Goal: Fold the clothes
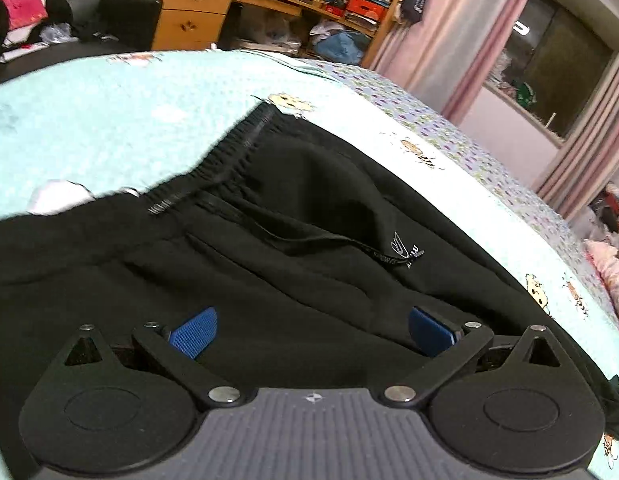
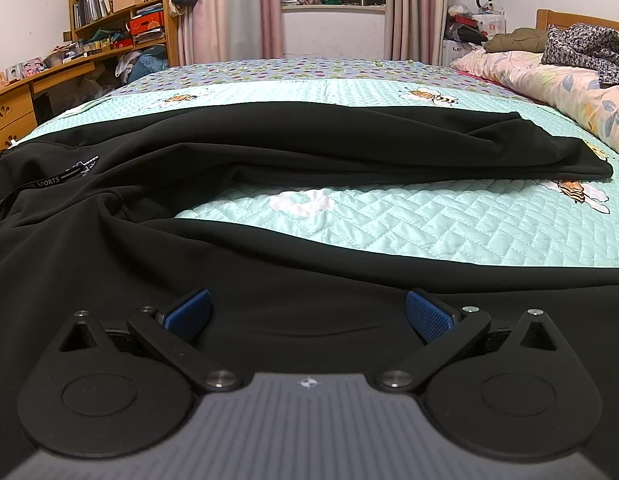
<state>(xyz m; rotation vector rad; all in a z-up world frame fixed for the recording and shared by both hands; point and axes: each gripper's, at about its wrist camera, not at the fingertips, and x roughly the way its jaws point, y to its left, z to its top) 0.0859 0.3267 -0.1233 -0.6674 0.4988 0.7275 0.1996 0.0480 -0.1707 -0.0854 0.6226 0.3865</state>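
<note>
Black trousers (image 2: 269, 148) lie spread on the bed (image 2: 429, 224), long axis along it: waistband (image 1: 229, 152) toward the desk-side edge, legs reaching toward the pillow end. A drawstring tag (image 2: 41, 181) reads "COOL SPORTS". The left gripper (image 1: 309, 330) and right gripper (image 2: 308, 314) hover over the fabric, jaws apart.

Black gripper (image 1: 311, 330) linkages, blue ribbed pads (image 1: 193, 334), silver screws, grey grooved base

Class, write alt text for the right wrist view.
Black trousers lie spread on a mint quilted bedspread, one leg stretched rightwards. The right tool hovers open over the near leg. Shelves and pink curtains stand behind.
</note>
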